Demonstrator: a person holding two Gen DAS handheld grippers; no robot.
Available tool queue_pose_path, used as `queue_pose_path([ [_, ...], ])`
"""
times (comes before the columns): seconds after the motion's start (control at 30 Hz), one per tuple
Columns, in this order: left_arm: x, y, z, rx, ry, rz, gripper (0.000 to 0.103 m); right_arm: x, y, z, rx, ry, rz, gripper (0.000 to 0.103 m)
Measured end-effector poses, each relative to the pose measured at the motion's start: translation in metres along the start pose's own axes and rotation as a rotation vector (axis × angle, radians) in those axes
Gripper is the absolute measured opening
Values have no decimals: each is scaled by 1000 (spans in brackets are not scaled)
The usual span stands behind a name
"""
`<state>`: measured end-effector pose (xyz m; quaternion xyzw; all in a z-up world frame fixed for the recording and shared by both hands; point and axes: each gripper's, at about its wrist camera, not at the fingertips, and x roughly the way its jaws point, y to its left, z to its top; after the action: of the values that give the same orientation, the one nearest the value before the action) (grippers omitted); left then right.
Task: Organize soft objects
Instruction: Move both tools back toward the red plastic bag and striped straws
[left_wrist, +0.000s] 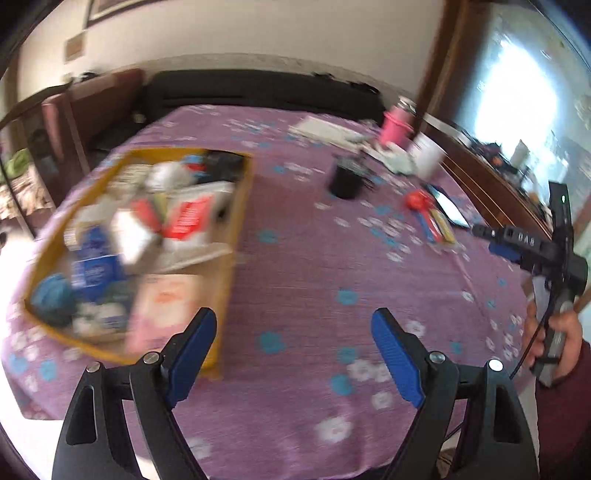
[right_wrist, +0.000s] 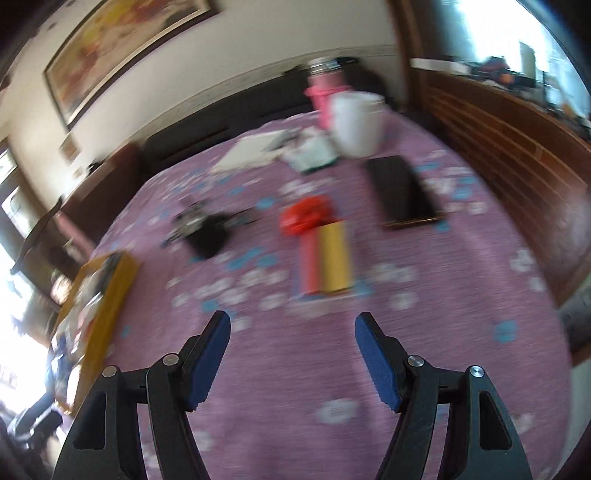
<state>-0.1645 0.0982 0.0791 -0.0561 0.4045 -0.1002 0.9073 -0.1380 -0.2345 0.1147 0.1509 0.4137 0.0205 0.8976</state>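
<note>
- Your left gripper (left_wrist: 293, 325) hangs above the purple flowered tablecloth (left_wrist: 295, 266) with its blue pads spread wide and nothing between them.
- Your right gripper (right_wrist: 293, 326) is likewise spread apart and empty, pointed at the loose items.
- At ten o'clock from the left gripper sits the yellow-rimmed tray (left_wrist: 231, 229), already crowded with packets, a blue yarn-like ball (left_wrist: 51, 297) and a pink pack (left_wrist: 166, 302); most sorting looks done.
- At twelve o'clock from the right gripper lie a red soft lump (right_wrist: 304, 218) and a red-and-yellow pack (right_wrist: 327, 258), apparently left to collect.
- Blur hides finer detail.
- The phone (right_wrist: 402, 192), white cup (right_wrist: 356, 122) and pink bottle (right_wrist: 325, 88) farther back seem irrelevant.
</note>
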Motion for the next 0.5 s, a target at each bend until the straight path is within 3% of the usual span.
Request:
queue_pose_path([
  [0.2, 62, -45, 21, 75, 52, -64, 85, 8, -37, 15, 46, 7, -59, 74],
  [0.5, 125, -41, 32, 19, 119, -52, 85, 47, -25, 38, -5, 42, -103, 74],
])
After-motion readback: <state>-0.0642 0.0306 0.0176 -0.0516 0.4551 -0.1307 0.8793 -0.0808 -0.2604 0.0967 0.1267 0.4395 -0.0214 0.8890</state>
